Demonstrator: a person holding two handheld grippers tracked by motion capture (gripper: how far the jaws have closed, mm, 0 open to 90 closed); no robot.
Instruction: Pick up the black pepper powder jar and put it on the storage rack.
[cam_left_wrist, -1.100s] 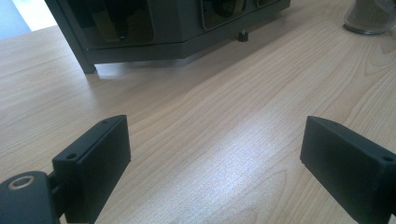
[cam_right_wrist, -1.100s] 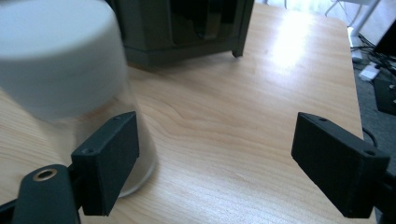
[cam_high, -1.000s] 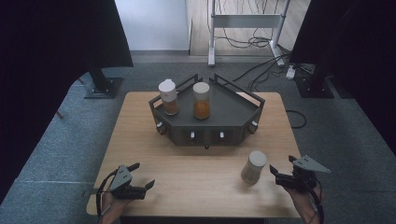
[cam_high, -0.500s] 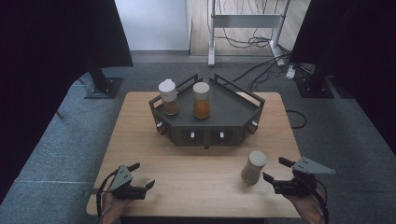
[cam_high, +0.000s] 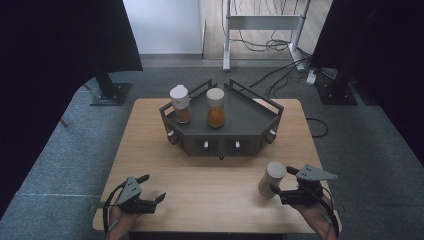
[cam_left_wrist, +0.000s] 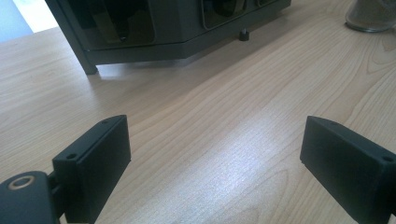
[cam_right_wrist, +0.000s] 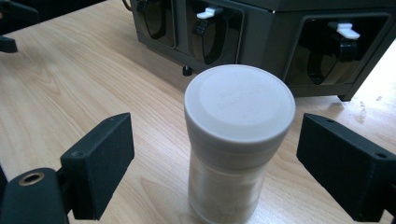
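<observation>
Right gripper: the black two-jaw right gripper (cam_right_wrist: 215, 172) sits at the near right of the pale wooden table (cam_high: 150, 150); its jaws have just been opening and stand spread, one on each side of the jar, neither pad touching it.
Jar: an upright round jar with a flat grey-white lid and pale beige contents (cam_right_wrist: 236, 140), (cam_high: 272, 178), standing on the table between those jaws, near the right front edge.
Left gripper: the black two-jaw left gripper (cam_left_wrist: 215, 168), (cam_high: 150, 189) rests at the near left corner, jaws spread over bare wood.
Open room: a broad strip of bare tabletop lies between the two grippers and the rack.
Rack: a dark grey angular metal rack (cam_high: 220, 142) sits mid-table, farther back, well apart from the jar.
On the rack: two white-capped jars of orange-brown contents (cam_high: 216, 107) stand upright at its left half.
</observation>
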